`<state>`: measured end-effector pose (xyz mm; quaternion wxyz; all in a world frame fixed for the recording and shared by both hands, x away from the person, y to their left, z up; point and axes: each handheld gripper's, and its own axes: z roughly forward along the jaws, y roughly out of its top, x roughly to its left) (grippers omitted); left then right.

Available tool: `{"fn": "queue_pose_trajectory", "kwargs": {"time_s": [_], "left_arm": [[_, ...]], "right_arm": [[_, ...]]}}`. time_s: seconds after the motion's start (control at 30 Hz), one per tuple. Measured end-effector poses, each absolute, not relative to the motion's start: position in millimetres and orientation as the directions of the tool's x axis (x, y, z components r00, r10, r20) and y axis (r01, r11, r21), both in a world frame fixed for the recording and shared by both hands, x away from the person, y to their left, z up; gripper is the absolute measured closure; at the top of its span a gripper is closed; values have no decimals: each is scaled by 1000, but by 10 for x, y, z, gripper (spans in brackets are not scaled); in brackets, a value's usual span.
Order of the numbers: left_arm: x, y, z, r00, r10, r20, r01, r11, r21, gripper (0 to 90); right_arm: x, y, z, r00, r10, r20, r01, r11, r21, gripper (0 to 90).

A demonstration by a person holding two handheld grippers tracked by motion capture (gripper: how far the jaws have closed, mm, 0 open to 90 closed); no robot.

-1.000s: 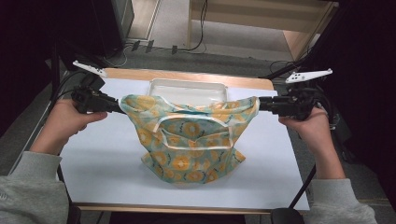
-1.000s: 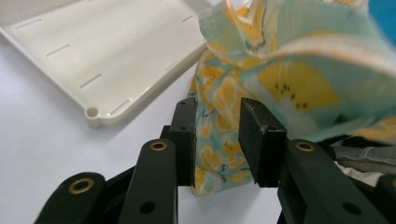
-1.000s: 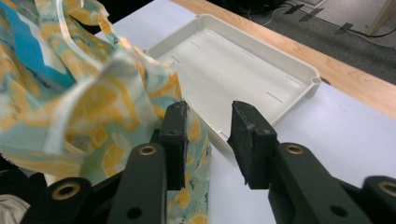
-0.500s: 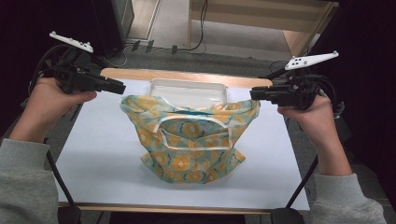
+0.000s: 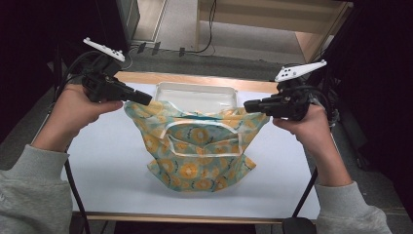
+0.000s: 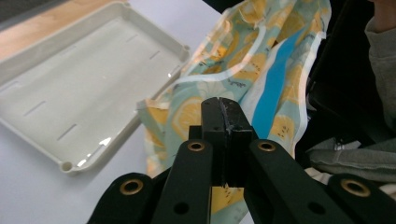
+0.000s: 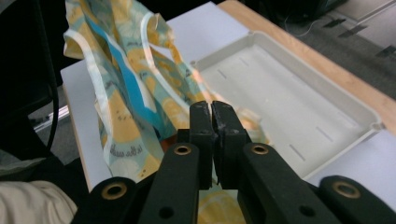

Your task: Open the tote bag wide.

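1. Lemon-print cloth (image 5: 197, 148) is spread on the white table (image 5: 112, 170), its top edge against the white tray (image 5: 195, 92)
2. Its upper corners have just been clamped by the left gripper (image 5: 146, 100) and right gripper (image 5: 248, 105), both fully closed
3. A lift is judged underway; level, even raising is called for next
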<state>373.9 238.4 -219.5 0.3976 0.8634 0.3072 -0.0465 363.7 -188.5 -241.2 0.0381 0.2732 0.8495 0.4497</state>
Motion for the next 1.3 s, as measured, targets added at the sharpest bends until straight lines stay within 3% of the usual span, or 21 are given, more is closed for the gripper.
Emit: {"fn": "queue_pose_trajectory", "kwargs": {"time_s": [0.33, 1.3], "left_arm": [[3639, 2323, -2420, 808, 490, -326, 572, -525, 630, 896], [3352, 2524, -2715, 793, 498, -351, 589, -477, 652, 871]], "right_arm": [[3566, -1824, -2635, -852, 481, 206, 449, 471, 759, 900], [3231, -1797, -2861, -862, 467, 197, 430, 468, 772, 896]]}}
